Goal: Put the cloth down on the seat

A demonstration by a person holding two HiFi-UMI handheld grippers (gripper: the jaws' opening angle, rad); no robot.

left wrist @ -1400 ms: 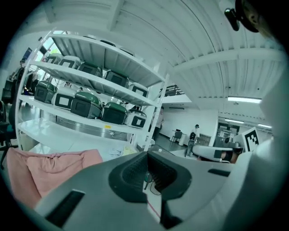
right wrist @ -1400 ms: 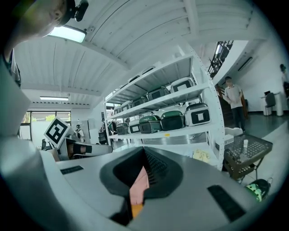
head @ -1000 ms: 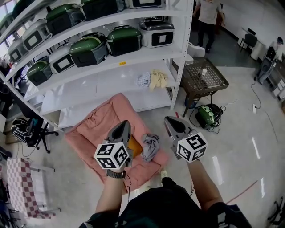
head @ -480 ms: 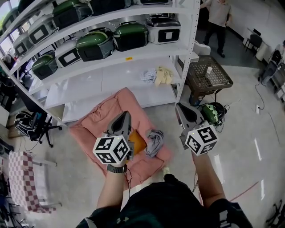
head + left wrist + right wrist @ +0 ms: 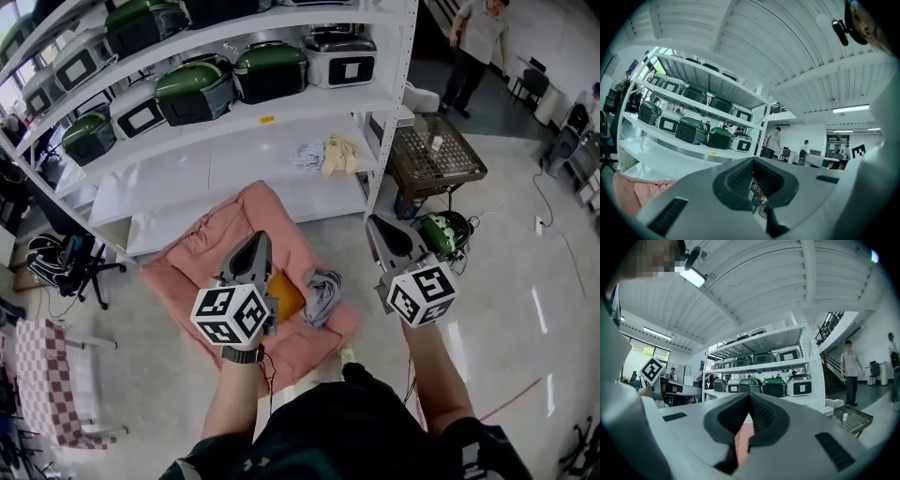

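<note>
The seat is a pink cushion (image 5: 211, 248) lying on the floor in front of the shelving. A crumpled grey cloth (image 5: 321, 292) rests on its near right part, beside an orange piece (image 5: 285, 296). My left gripper (image 5: 252, 244) hovers above the cushion's near edge, shut and empty. My right gripper (image 5: 374, 225) is held to the right of the cushion, also shut with nothing in it. In the left gripper view the jaws (image 5: 752, 162) meet at the tip, with a strip of the cushion (image 5: 623, 190) at lower left. In the right gripper view the closed jaws (image 5: 749, 398) point at the shelves.
White shelving (image 5: 380, 112) holds several green and white cases (image 5: 192, 89), plus yellow cloths (image 5: 337, 157) on a lower shelf. A mesh-topped table (image 5: 436, 155) and a green case (image 5: 441, 232) stand at right. A person (image 5: 480, 33) stands beyond. An office chair (image 5: 66, 264) is at left.
The right gripper has drifted a little up and to the right. The left gripper has barely moved. The grey cloth stays on the cushion.
</note>
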